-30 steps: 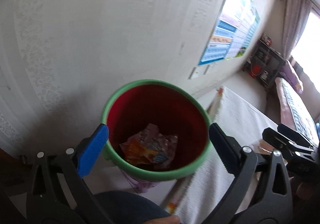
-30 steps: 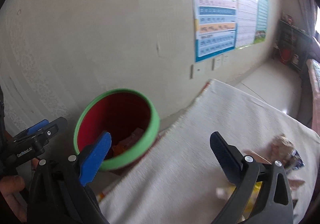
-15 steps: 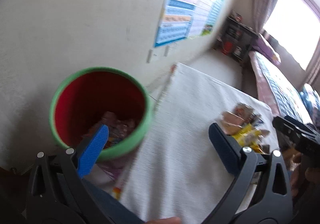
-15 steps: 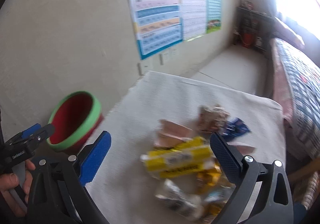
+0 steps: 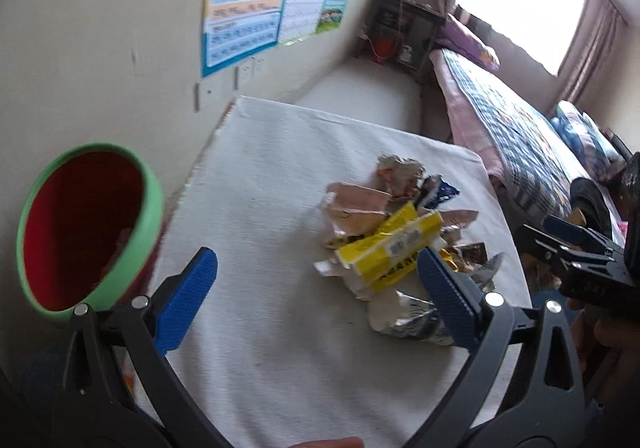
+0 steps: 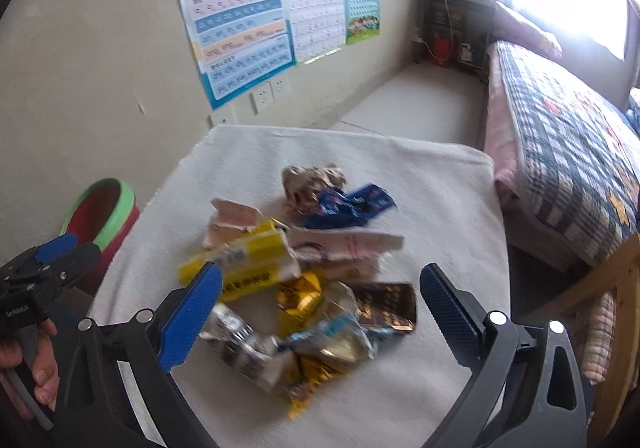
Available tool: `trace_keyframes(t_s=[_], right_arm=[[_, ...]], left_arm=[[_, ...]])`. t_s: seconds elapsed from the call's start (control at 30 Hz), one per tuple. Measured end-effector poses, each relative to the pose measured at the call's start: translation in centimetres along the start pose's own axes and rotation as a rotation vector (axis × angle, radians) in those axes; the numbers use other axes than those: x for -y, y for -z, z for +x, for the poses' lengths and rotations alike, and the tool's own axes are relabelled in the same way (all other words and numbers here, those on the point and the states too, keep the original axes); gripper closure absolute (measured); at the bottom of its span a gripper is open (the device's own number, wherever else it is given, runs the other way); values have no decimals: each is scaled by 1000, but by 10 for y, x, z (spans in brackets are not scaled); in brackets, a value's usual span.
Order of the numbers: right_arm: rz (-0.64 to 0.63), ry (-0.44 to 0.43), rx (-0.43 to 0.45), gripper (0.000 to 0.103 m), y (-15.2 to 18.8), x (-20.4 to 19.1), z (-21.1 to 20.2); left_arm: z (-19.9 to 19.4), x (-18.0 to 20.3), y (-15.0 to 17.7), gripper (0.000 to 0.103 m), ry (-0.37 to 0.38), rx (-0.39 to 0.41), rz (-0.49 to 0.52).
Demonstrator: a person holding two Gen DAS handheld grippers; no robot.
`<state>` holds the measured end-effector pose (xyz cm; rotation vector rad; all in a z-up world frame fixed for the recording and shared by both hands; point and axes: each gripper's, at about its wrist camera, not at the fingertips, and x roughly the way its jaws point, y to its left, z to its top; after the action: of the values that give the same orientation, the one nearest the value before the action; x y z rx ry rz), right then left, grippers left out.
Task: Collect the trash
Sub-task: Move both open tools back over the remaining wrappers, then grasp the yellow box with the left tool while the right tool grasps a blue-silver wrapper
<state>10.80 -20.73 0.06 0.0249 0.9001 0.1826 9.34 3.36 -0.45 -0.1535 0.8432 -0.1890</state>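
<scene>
A heap of wrappers lies on the white cloth that covers the table, directly ahead of the right claw and partly between its two fingers. In the heap, a yellow box sits by the right claw's left finger, a blue wrapper and a crumpled ball lie beyond it, a dark brown packet lies toward the right finger, and silvery foil is nearest. The right claw is spread wide and holds nothing.

The left claw is also spread wide and empty. From it, the same heap lies ahead and to the right, the yellow box just beyond its right finger. A red bin with a green rim stands to its left, off the edge of the cloth, with some scraps blurred inside. Posters hang on the wall beyond, and a bed runs along the right.
</scene>
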Motion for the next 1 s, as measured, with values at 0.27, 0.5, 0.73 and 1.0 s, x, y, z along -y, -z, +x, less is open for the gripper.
trace_keyframes(t_s=[0.27, 0.5, 0.73, 1.0], right_arm=[[22, -1, -49, 7, 19, 18, 5], [56, -27, -100, 12, 35, 22, 22], [81, -44, -117, 14, 38, 27, 31], [84, -79, -141, 22, 44, 25, 45]], left_arm=[[26, 19, -3, 5, 16, -57, 50], [43, 30, -1, 5, 43, -103, 99], [63, 40, 5, 5, 63, -151, 134], [84, 39, 9, 7, 82, -198, 150]])
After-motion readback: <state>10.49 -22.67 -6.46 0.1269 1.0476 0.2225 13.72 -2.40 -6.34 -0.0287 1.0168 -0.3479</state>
